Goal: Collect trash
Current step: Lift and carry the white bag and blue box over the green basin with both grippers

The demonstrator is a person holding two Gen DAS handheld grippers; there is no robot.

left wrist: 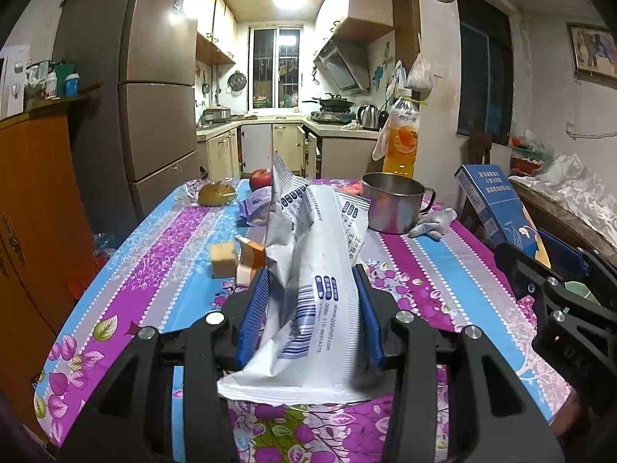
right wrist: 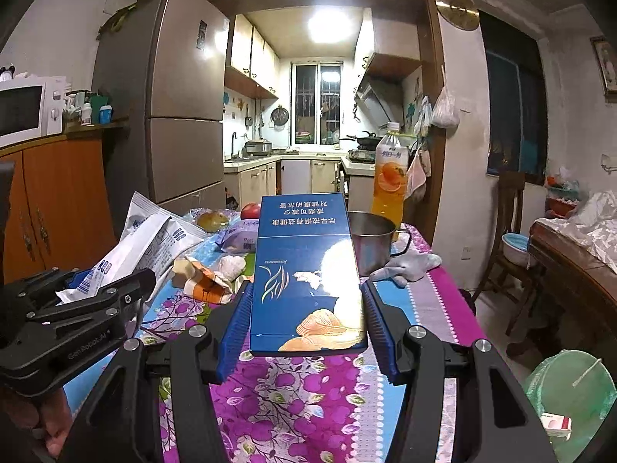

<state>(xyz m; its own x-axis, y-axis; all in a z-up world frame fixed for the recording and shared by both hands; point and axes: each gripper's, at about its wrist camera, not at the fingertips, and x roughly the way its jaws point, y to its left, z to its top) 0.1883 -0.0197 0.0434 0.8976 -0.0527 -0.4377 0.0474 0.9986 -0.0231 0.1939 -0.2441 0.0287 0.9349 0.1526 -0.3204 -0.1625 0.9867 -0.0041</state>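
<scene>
My left gripper (left wrist: 310, 274) is shut on a crumpled white wrapper with blue print (left wrist: 320, 247), which stands up between the blue pads above the floral tablecloth (left wrist: 166, 254). My right gripper (right wrist: 306, 287) is shut on a long blue carton (right wrist: 304, 239), held lengthwise and pointing away over the table. Each view shows the other tool: the right gripper (left wrist: 536, 258) with the carton (left wrist: 489, 200) at the right, the left gripper (right wrist: 106, 276) with the wrapper (right wrist: 146, 239) at the left. Loose on the table lie an orange-and-white crumpled carton (right wrist: 204, 281), a purple packet (right wrist: 237, 239) and a tissue ball (right wrist: 231, 264).
A steel mug (right wrist: 372, 239), a grey glove (right wrist: 408, 266), an orange juice bottle (right wrist: 389, 177), an apple (left wrist: 260, 177), a bread roll (left wrist: 216, 193) and a tan block (left wrist: 223, 258) share the table. A green-lined bin (right wrist: 567, 397) stands on the floor at the right.
</scene>
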